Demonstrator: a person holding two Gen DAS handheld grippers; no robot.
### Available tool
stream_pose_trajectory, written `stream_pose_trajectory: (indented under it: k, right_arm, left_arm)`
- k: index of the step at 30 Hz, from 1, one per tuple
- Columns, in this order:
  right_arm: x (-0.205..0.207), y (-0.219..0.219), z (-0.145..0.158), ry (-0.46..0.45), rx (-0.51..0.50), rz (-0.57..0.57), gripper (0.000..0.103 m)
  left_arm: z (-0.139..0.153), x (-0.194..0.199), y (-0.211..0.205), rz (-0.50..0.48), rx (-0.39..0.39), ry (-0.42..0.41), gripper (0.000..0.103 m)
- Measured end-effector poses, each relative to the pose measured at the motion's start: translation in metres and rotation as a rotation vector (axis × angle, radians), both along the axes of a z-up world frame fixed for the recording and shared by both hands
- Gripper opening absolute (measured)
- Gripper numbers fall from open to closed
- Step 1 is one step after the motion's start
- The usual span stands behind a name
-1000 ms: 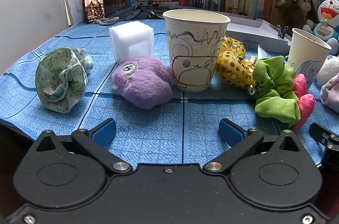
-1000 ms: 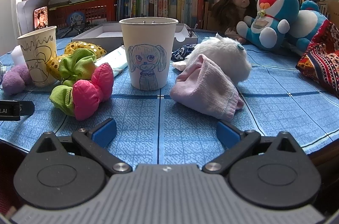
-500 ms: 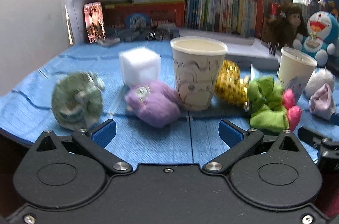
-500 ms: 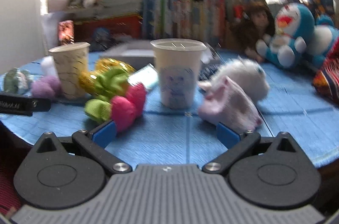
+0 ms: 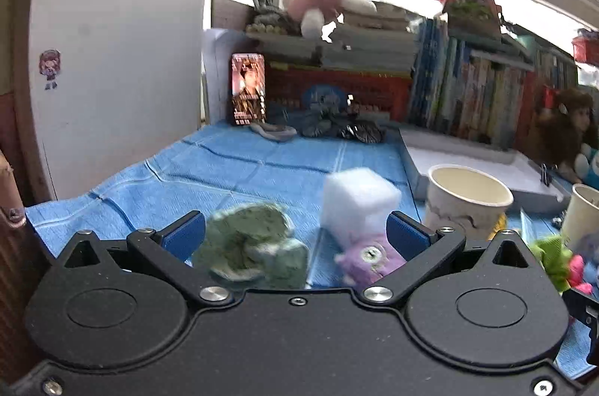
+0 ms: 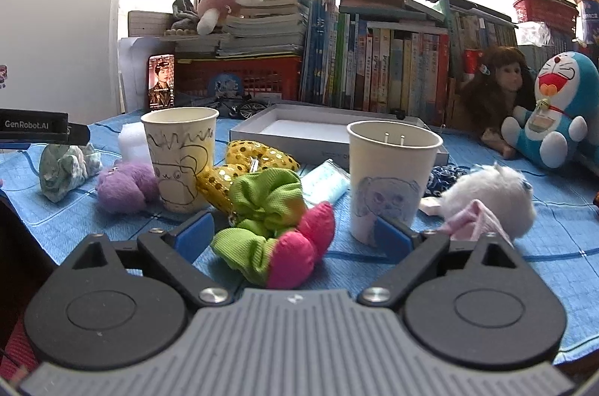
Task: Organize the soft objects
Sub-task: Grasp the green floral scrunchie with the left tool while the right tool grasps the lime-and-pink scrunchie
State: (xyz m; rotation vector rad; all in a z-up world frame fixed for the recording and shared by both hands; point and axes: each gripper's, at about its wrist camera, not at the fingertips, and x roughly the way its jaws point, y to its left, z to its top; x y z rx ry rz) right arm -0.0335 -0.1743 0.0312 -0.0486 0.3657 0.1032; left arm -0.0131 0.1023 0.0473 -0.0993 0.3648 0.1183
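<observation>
Right wrist view: the right tongs stand wide but are closing, holding nothing. The green and pink scrunchie lies on the blue counter just ahead, between the fingers, long axis running near-left to far-right. In the left wrist view, the left tongs gape wide and empty before the pale green scrunchie, so each hand has its own target.

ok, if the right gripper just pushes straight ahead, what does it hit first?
Most likely the green and pink scrunchie, lying between the closing pads of the right gripper, nothing gripped yet. Depth is hard to judge here.
</observation>
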Motion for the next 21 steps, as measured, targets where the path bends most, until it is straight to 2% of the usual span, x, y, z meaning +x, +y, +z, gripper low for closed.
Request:
stream_pose_trajectory:
  k: [5, 11, 17, 21]
  right_arm:
    - [0.005, 0.005, -0.005, 0.019, 0.008, -0.007, 0.092]
    - [0.008, 0.008, -0.011, 0.019, 0.017, -0.020, 0.090]
    - [0.011, 0.008, -0.015, 0.032, 0.036, -0.035, 0.088]
    - [0.014, 0.011, -0.017, 0.030, 0.032, -0.033, 0.088]
  left_arm:
    - [-0.008, 0.008, 0.004, 0.028, 0.048, -0.004, 0.103]
    - [-0.021, 0.019, 0.016, 0.082, 0.014, 0.020, 0.103]
    - [-0.031, 0.027, 0.019, 0.090, 0.024, 0.044, 0.103]
    - [-0.038, 0.035, 0.024, 0.094, -0.007, 0.072, 0.103]
